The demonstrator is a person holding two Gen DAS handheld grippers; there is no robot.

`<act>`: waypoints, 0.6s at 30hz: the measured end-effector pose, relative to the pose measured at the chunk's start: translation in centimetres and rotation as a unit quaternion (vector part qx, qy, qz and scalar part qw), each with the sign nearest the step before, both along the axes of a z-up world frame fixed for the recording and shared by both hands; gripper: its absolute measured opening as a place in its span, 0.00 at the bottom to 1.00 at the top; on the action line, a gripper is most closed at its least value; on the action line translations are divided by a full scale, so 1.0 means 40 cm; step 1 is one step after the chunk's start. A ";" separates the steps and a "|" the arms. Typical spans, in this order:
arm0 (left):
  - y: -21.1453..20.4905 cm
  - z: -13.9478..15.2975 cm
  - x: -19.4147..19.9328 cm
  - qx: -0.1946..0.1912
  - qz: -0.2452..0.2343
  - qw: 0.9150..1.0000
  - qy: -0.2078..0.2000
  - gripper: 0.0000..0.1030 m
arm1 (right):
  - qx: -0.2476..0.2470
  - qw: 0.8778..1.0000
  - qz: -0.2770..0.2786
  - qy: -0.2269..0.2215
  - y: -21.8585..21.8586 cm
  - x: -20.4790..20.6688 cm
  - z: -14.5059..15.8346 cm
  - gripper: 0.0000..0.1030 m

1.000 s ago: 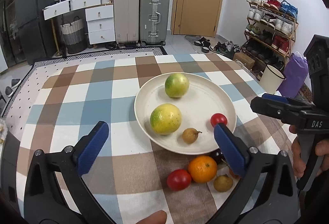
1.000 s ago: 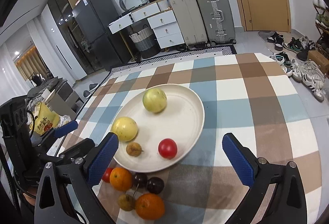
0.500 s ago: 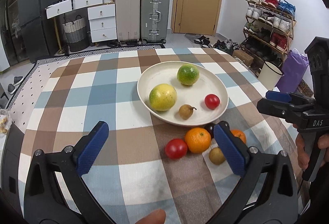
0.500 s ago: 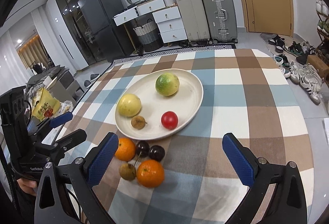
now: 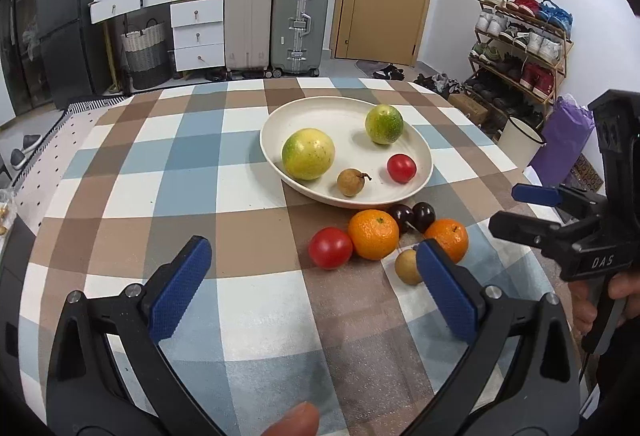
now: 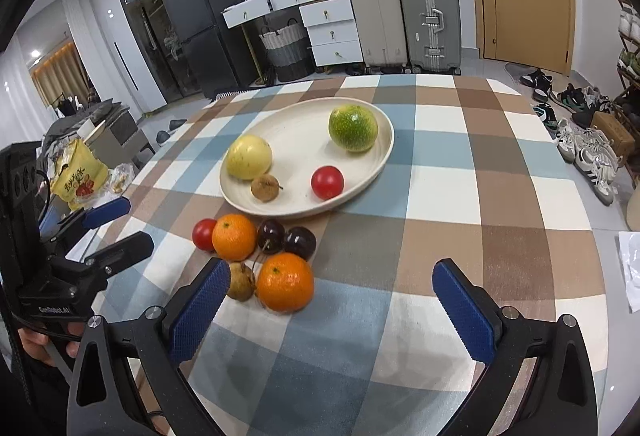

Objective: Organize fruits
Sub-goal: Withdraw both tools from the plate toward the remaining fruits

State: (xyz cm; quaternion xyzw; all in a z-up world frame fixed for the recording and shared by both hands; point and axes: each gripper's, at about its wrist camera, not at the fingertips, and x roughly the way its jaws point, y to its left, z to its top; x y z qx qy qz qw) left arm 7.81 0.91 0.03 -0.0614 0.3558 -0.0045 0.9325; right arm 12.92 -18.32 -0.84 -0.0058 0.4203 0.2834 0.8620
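Left tool (image 5: 312, 294) and right tool (image 6: 328, 310) both released and empty, blue ribbed pads spread wide over the checked desk (image 5: 192, 156). Roughly half done by the look of it: on the matte cream plate (image 5: 276, 120) already, a yellow-green round fruit (image 5: 308, 154) at 9 o'clock, a green one (image 5: 383, 124) at 1, a brown rough-skinned fruit (image 5: 351, 182) and glossy tomato (image 5: 401, 168) near 5. Still off the plate, bunched at its 6 o'clock edge: second tomato (image 5: 330, 247), two dimpled oranges (image 5: 373, 234), two dark shiny cherries (image 5: 413, 214), one more brown fruit (image 5: 407, 266).
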 end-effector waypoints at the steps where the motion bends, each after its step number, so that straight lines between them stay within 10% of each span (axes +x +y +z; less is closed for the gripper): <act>1: 0.000 -0.003 0.000 -0.001 0.000 1.000 -0.001 0.99 | -0.005 1.000 0.001 -0.002 0.003 -0.003 -0.005 1.00; 18: -0.019 -0.050 0.028 0.015 -0.001 1.000 -0.002 0.99 | -0.041 0.999 0.020 0.008 0.037 -0.002 -0.074 1.00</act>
